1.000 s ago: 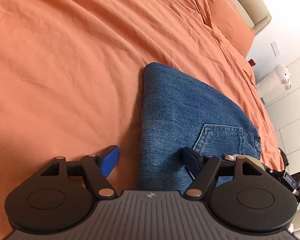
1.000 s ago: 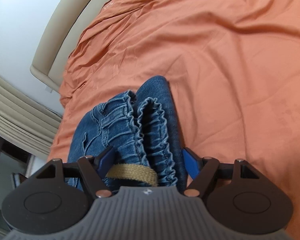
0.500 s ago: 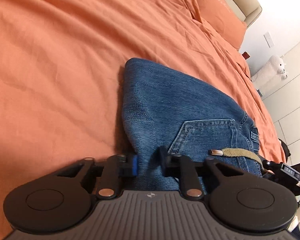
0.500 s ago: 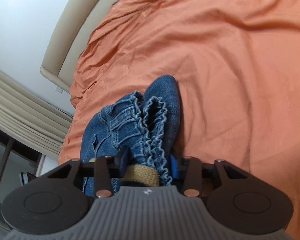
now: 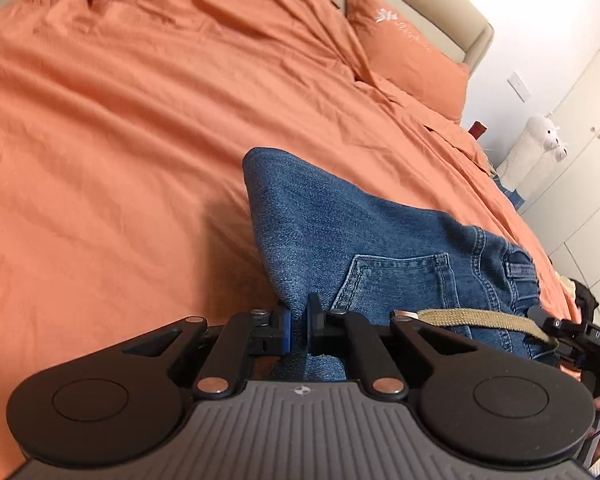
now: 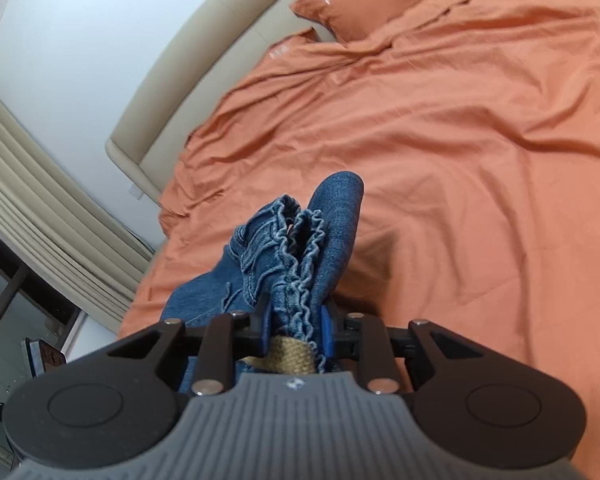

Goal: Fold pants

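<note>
Orange bedding [image 5: 140, 140] is covering the whole bed, wrinkling toward a matching pillow [image 5: 404, 64] that is leaning against a beige headboard [image 6: 204, 64]. Folded blue jeans [image 5: 364, 240] are lying on the sheet near the bed's close edge, showing a back pocket [image 5: 400, 284] upward and a tan webbing belt [image 5: 476, 320] trailing across the waist. At the folded edge nearest the left camera, the left gripper [image 5: 298, 328] is pinching a thin ridge of denim, its jaws drawn nearly together on the cloth. At the ruffled waistband end, the right gripper [image 6: 296, 330] is clamping a thicker bunch of denim, with the belt sitting between its blue pads. In the right view the jeans are rising in a bundle from those jaws. A white plush animal [image 5: 540, 148] is standing beside pale cupboard doors [image 5: 580, 200] beyond the bed.
</note>
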`<state>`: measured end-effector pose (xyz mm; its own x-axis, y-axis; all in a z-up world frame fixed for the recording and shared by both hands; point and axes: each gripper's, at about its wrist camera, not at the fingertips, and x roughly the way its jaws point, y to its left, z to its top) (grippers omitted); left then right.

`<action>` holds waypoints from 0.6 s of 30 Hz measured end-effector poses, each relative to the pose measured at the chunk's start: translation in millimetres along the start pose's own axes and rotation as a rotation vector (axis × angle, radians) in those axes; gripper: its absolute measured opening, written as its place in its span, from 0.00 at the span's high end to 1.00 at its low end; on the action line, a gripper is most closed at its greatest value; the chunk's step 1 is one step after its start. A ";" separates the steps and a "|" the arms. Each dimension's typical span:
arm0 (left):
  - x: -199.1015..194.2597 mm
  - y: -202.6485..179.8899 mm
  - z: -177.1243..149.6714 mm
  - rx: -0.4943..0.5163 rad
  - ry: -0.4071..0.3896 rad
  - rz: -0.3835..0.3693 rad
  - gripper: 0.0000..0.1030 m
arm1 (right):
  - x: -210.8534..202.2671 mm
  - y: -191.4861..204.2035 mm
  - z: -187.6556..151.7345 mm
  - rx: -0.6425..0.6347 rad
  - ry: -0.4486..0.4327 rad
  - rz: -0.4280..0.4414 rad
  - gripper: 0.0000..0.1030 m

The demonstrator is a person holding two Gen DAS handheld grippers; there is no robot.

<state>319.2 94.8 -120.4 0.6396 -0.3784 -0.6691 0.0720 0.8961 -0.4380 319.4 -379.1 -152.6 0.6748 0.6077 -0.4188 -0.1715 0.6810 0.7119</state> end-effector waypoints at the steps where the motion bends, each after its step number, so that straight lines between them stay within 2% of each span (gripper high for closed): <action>1: -5.4 -2.0 -0.4 0.012 -0.003 0.010 0.94 | -2.9 4.3 -1.0 0.000 -0.006 0.009 0.81; 6: -30.0 -2.4 1.5 0.003 -0.011 0.038 0.94 | -6.0 28.8 -9.4 -0.006 0.014 0.042 0.82; 10: -55.4 -5.3 5.1 0.067 -0.007 0.087 0.94 | -2.8 54.4 -21.0 -0.013 0.040 0.066 0.82; 18: -133.8 26.5 20.2 0.076 -0.037 0.163 0.94 | 15.9 127.7 -50.3 -0.027 0.098 0.128 0.82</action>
<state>250.9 173.9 -30.4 0.6752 -0.2189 -0.7044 0.0218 0.9605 -0.2776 272.1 -261.8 -96.7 0.5732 0.7261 -0.3797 -0.2712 0.6054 0.7483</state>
